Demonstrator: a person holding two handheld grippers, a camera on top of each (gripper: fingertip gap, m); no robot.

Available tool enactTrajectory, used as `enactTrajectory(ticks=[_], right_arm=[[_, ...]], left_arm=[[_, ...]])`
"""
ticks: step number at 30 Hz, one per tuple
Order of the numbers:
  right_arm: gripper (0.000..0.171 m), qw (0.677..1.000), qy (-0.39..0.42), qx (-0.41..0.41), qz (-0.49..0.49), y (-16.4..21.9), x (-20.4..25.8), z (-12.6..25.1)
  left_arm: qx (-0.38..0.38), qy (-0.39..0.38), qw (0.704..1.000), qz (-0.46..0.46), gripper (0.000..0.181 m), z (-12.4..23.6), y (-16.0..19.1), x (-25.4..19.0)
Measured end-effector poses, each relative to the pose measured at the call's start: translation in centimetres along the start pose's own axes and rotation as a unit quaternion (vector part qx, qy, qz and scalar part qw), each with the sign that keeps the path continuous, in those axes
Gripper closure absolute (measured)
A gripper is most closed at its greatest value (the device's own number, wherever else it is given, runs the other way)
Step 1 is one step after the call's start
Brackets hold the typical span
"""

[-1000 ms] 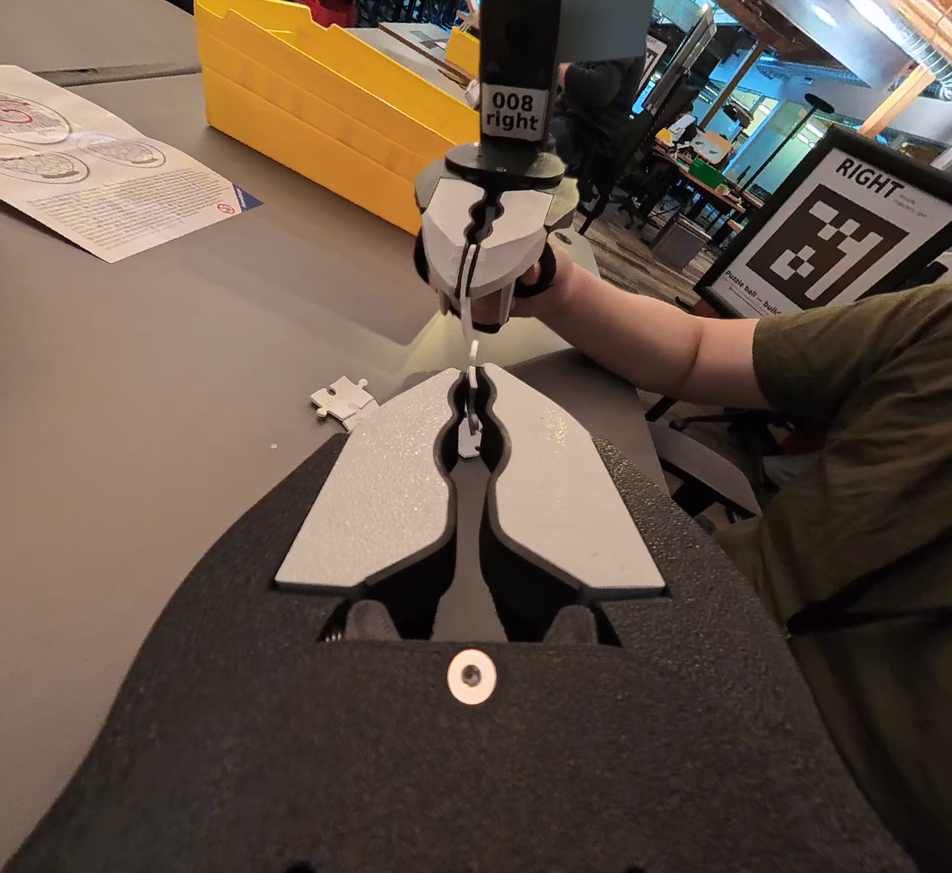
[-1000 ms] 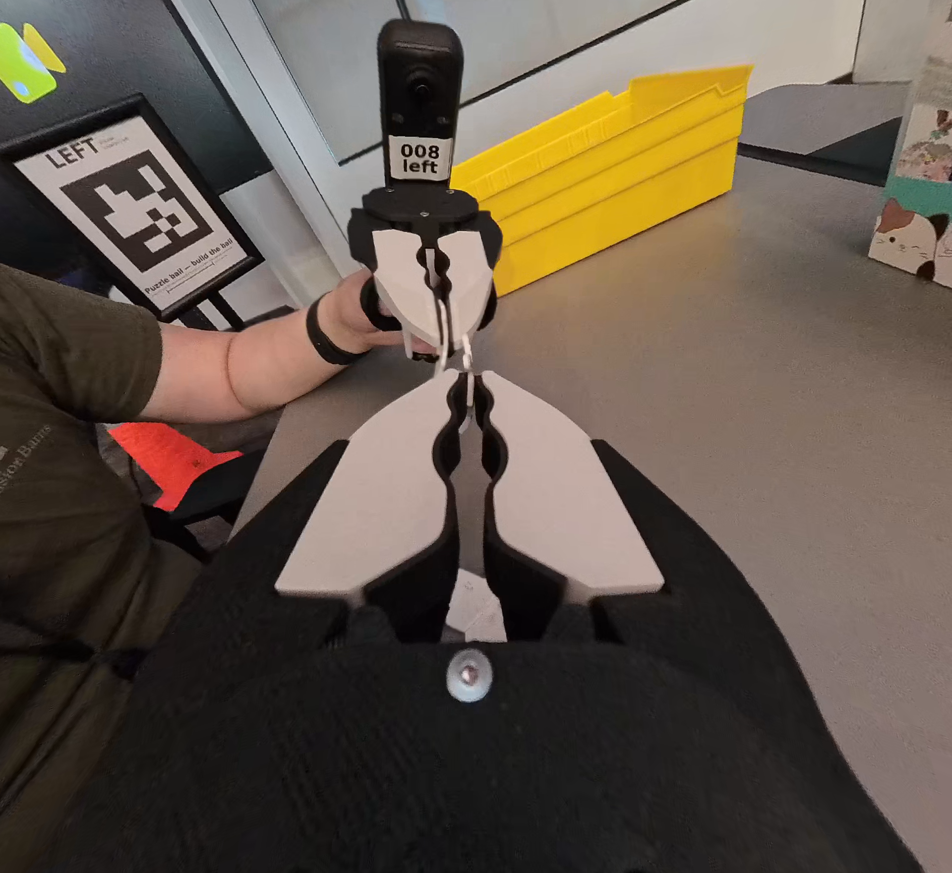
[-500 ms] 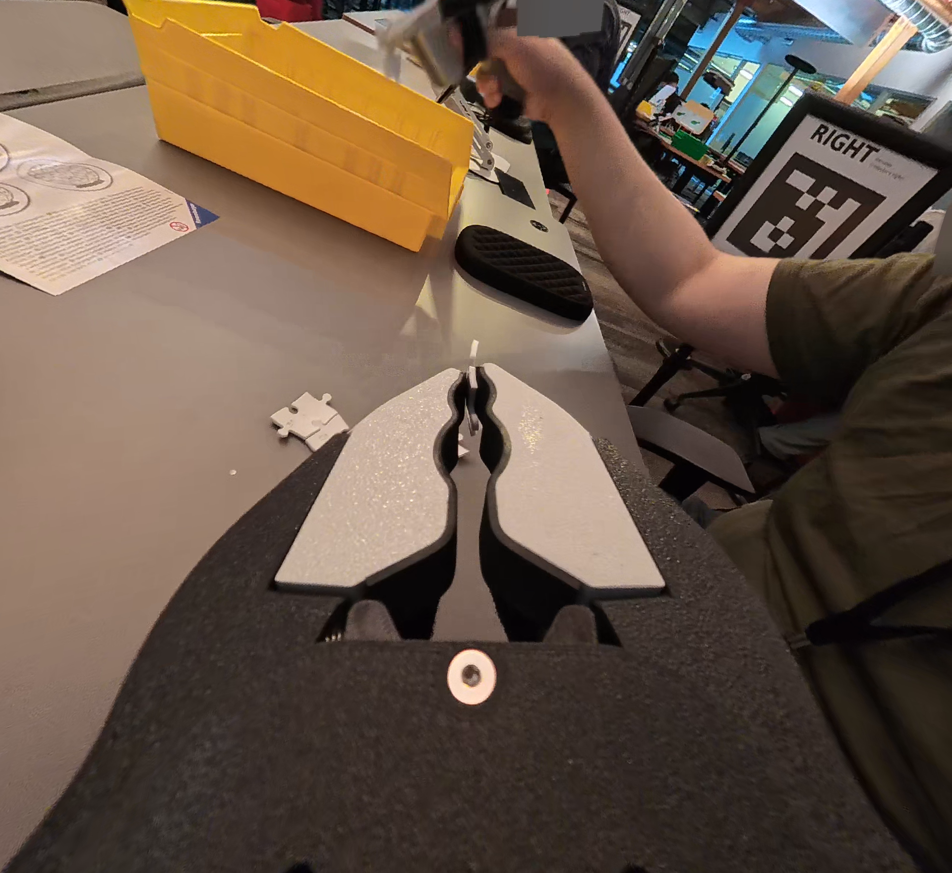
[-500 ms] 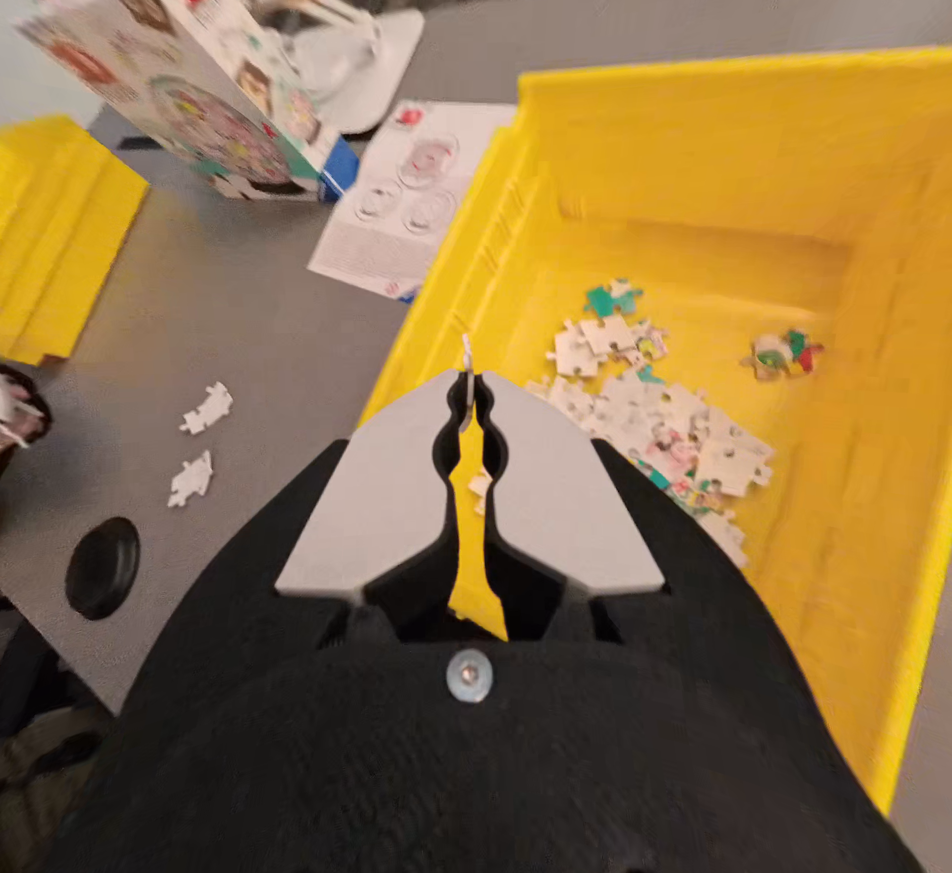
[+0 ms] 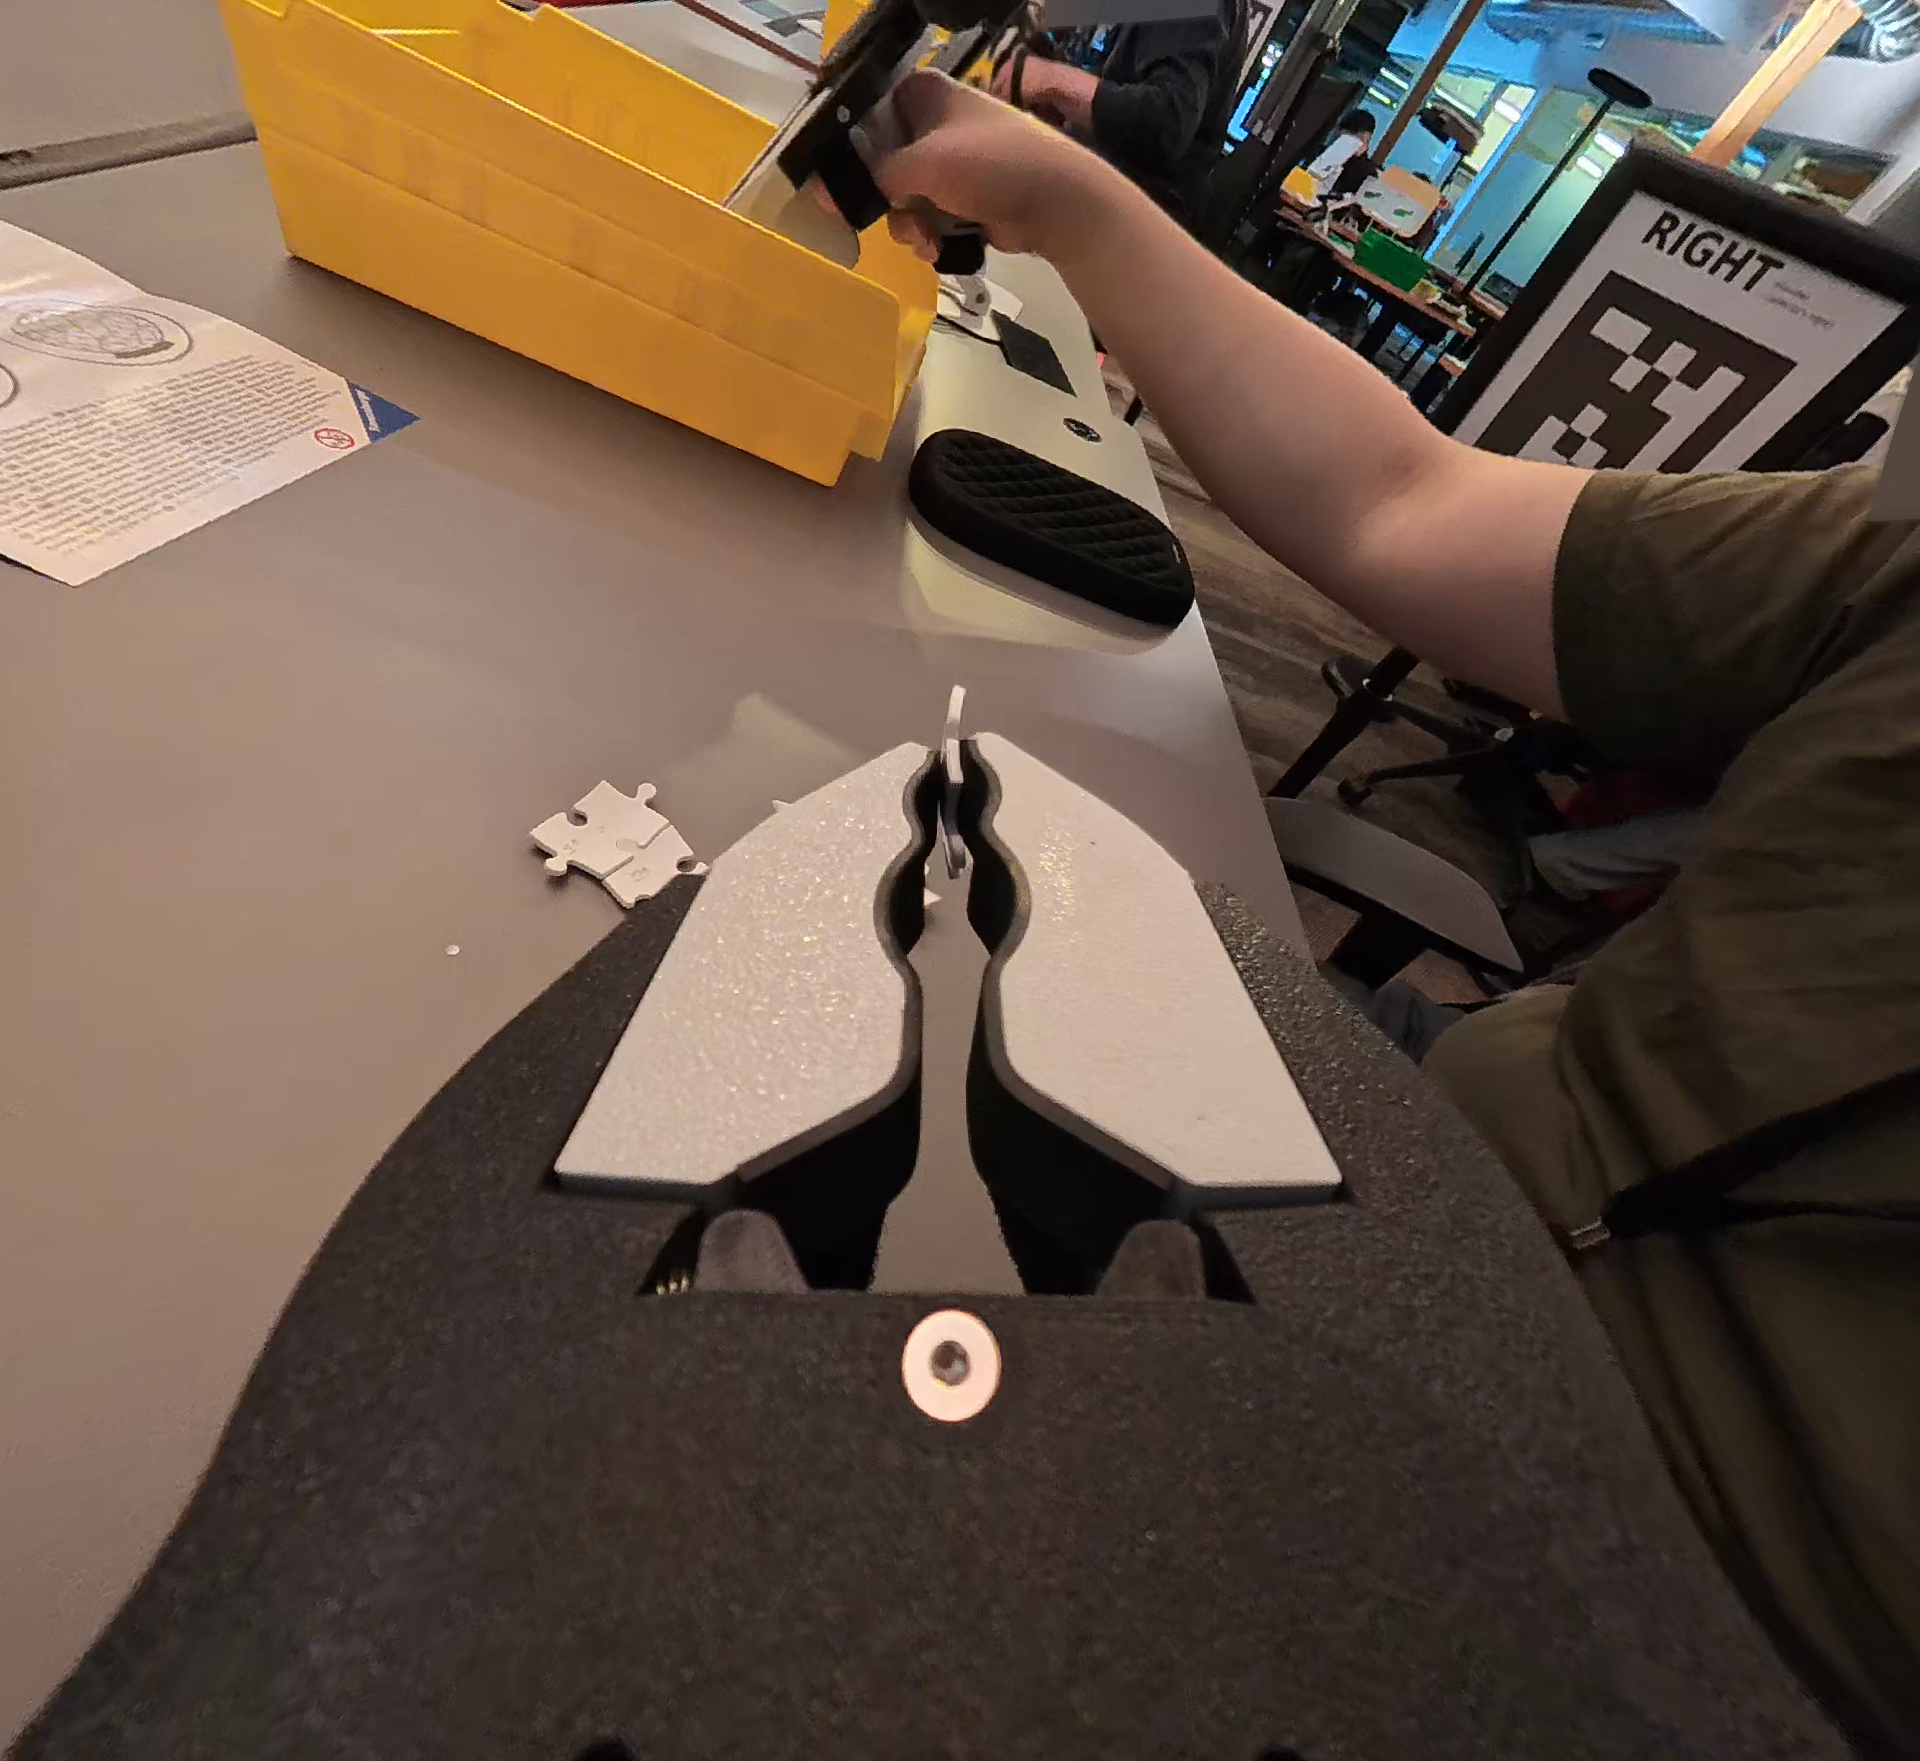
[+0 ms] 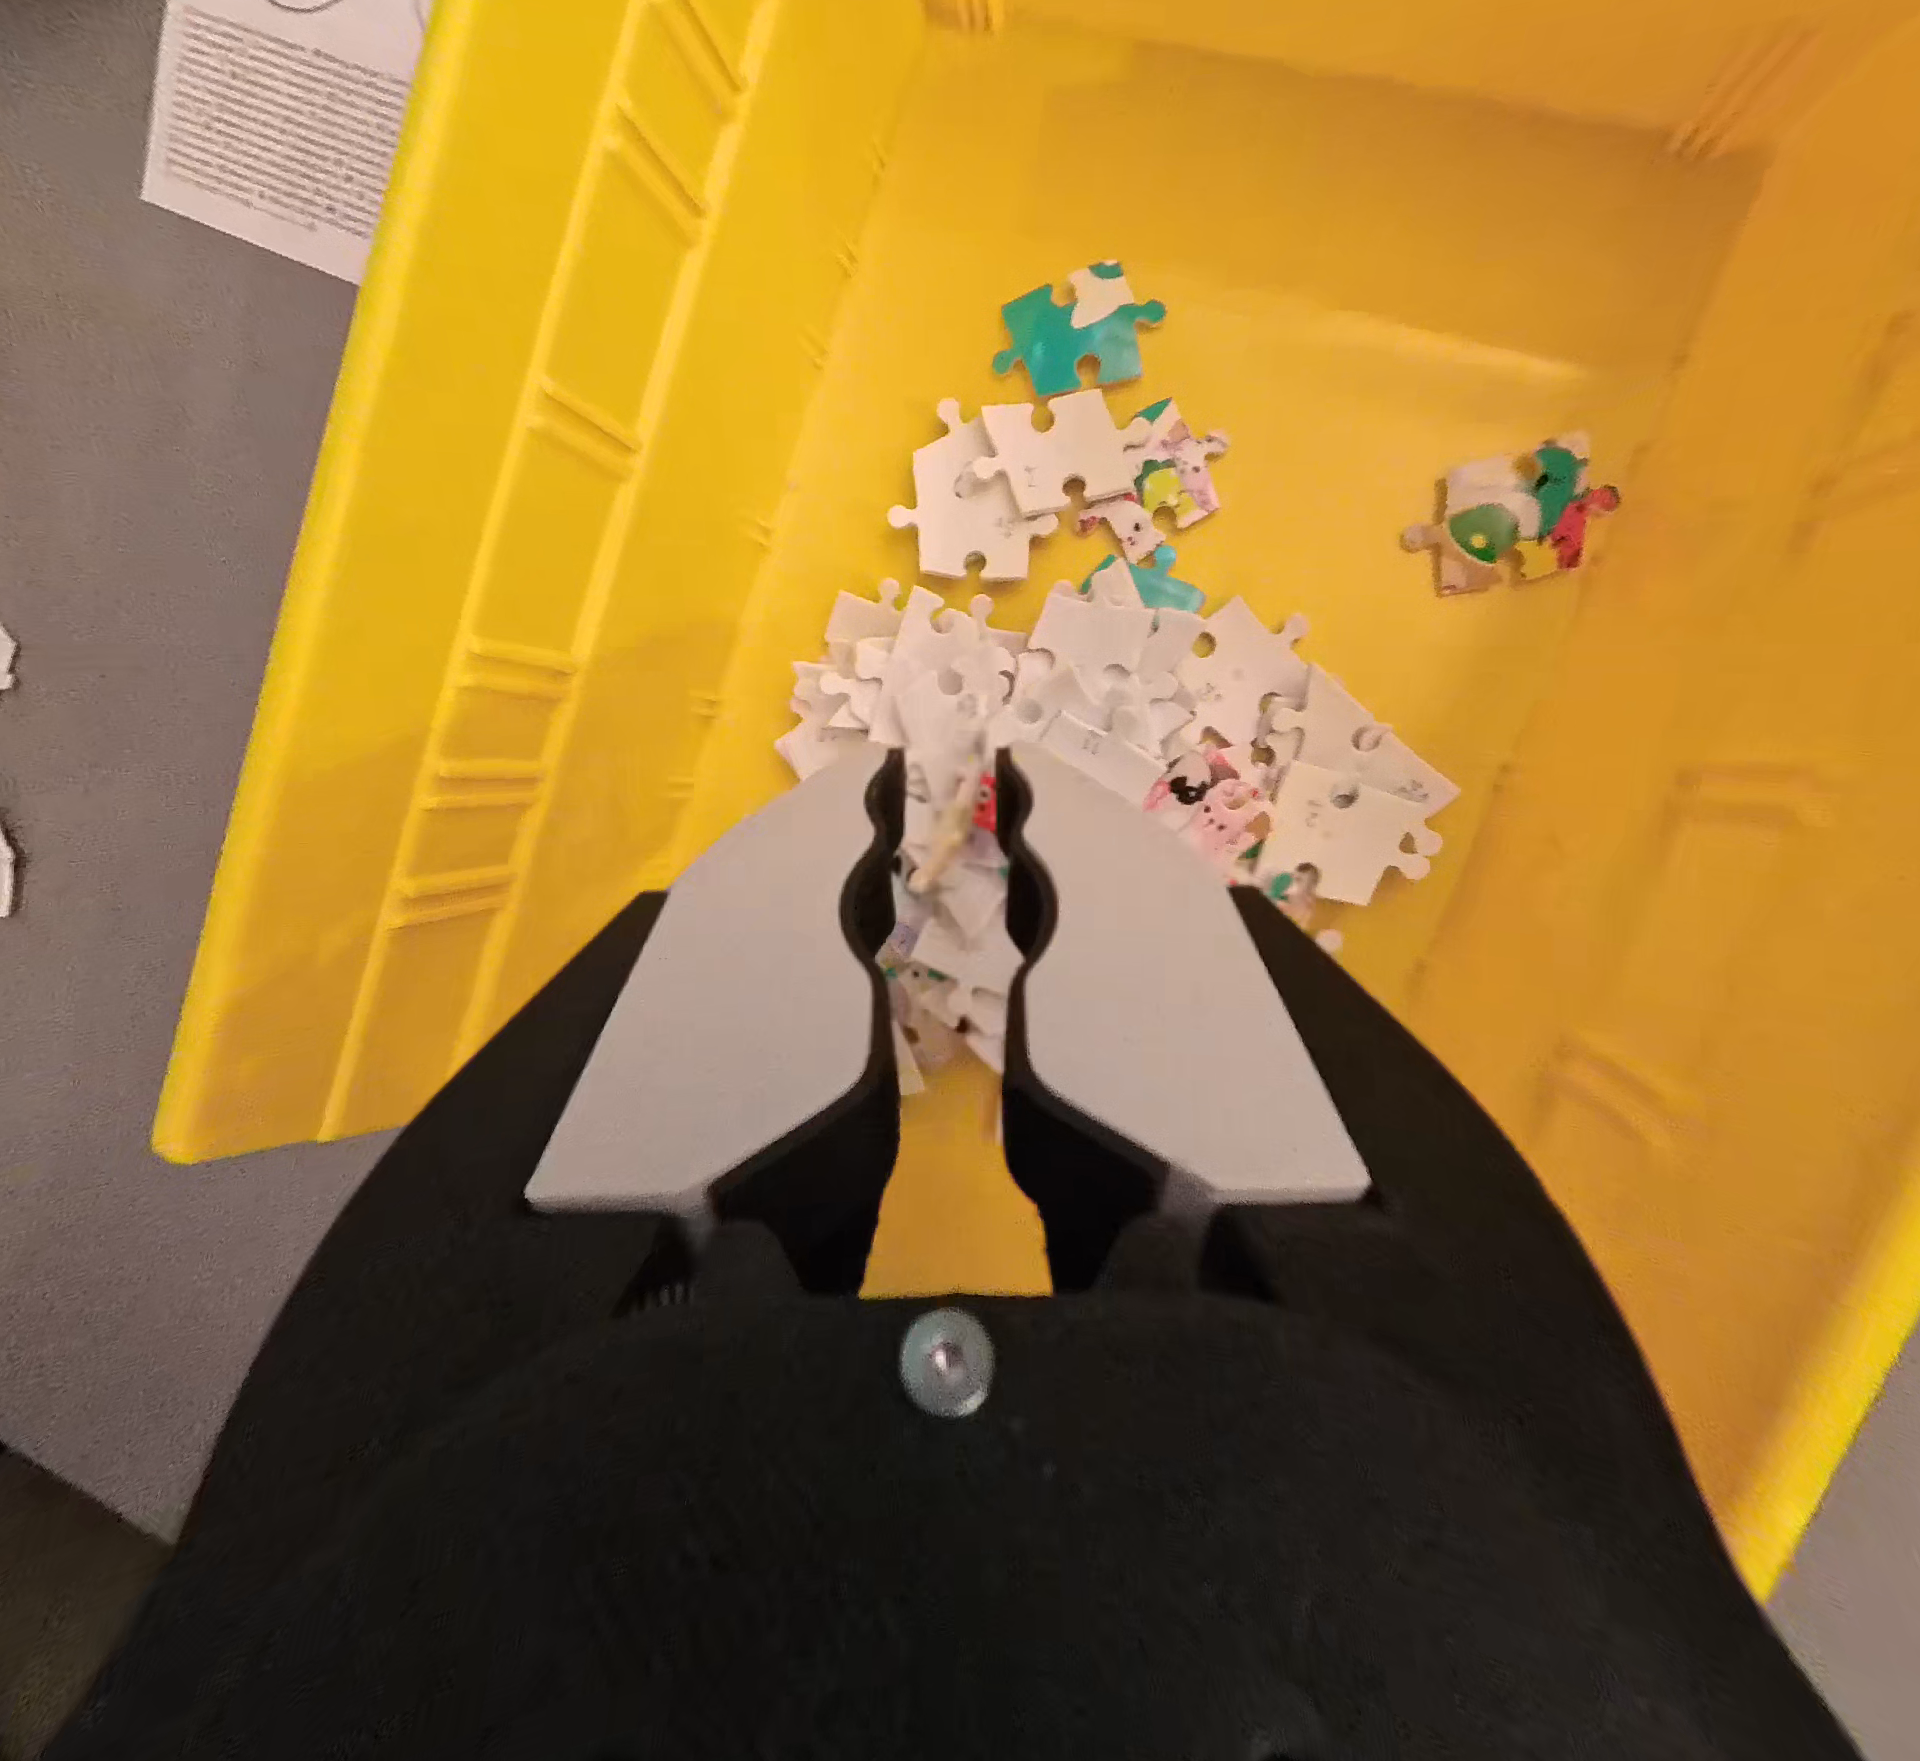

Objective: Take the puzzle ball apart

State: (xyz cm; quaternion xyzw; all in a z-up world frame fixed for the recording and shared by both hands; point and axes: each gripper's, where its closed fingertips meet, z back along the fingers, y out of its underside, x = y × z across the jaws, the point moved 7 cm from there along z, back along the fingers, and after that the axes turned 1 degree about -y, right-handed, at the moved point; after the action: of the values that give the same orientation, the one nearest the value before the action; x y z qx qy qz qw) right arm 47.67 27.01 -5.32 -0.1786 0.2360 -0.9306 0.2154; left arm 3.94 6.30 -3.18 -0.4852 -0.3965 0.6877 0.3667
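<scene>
My left gripper is shut on a thin white puzzle piece, held edge-on a little above the grey table. Two joined white pieces lie on the table just left of its fingers. My right gripper points down into the yellow bin, with its jaws a little apart. A blurred puzzle piece hangs loose between them over a pile of several pieces. In the left wrist view the right gripper is over the bin.
A printed leaflet lies on the table left of the bin. A black oval pad sits by the table's right edge. A marker sign stands at the right. Teal and multicoloured pieces lie apart in the bin. Spacing between my two grippers at the tips: around 40 centimetres.
My right gripper swung away from the left gripper to above the yellow bin, then opened and let its piece go. My left gripper stayed shut on its piece.
</scene>
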Motion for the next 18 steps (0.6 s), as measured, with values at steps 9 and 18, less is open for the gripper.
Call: enactTrajectory(ticks=[9,18], right_arm=[[0.148,0.948,0.046,-0.261,0.178,-3.6,11.1,5.9],[0.156,0.810,-0.291,-0.352,0.366,-0.3,35.0,-2.4]], left_arm=[[-0.013,-0.012,1.000,-0.011,0.179,0.2,-0.2,0.0],[-0.090,-0.064,0.994,-0.026,0.179,2.2,-1.5,0.5]])
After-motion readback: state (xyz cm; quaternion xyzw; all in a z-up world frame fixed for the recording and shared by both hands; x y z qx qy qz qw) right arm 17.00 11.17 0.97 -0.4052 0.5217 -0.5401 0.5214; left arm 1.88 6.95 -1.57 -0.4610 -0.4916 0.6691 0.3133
